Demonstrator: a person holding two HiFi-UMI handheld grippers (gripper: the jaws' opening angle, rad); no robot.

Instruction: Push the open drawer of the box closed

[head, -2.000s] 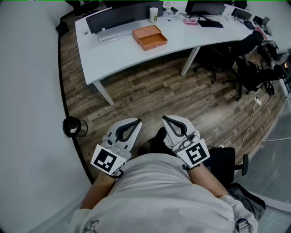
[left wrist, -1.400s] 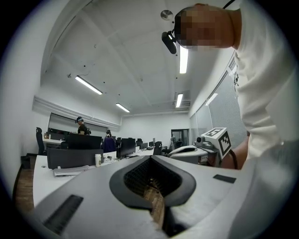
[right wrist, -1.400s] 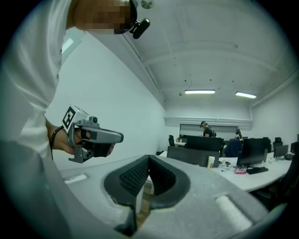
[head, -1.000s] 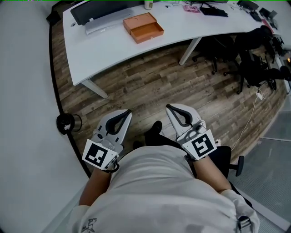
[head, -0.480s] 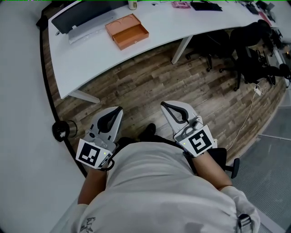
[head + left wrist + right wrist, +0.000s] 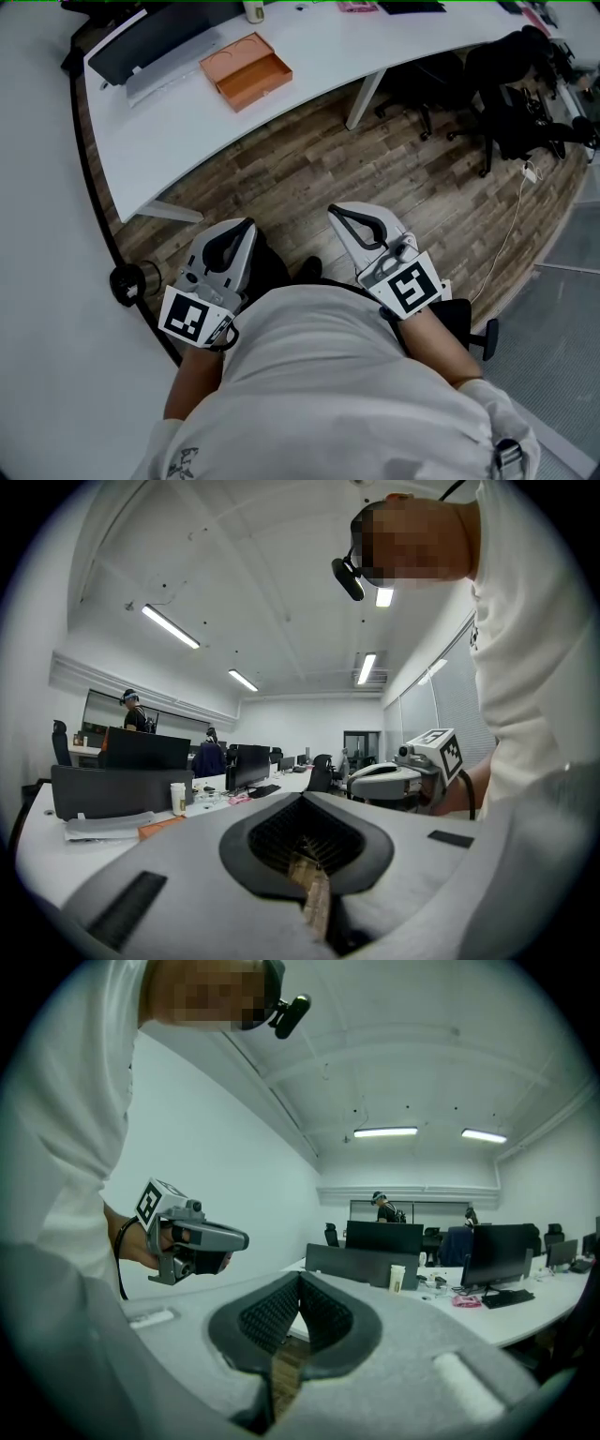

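Note:
The orange box (image 6: pixel 246 70) lies on the white desk (image 6: pixel 178 131) far ahead, its drawer pulled out toward the desk's near edge. In the left gripper view the orange box (image 6: pixel 159 827) is a thin strip on the desk. My left gripper (image 6: pixel 247 225) and right gripper (image 6: pixel 333 214) are held side by side in front of my body, above the wood floor, well short of the desk. Both are shut with nothing between the jaws. The left gripper (image 6: pixel 302 797) points level at the desk, and so does the right gripper (image 6: pixel 300 1275).
A dark screen and keyboard (image 6: pixel 150 47) stand left of the box, with a white cup (image 6: pixel 253 10) behind it. Black office chairs (image 6: pixel 506 103) crowd the right. A black round object (image 6: pixel 131 281) sits on the floor by the left wall. People stand at far desks.
The desk and the box have slid left and nearer in the head view as I walked toward them. Both grippers stay shut, side by side.

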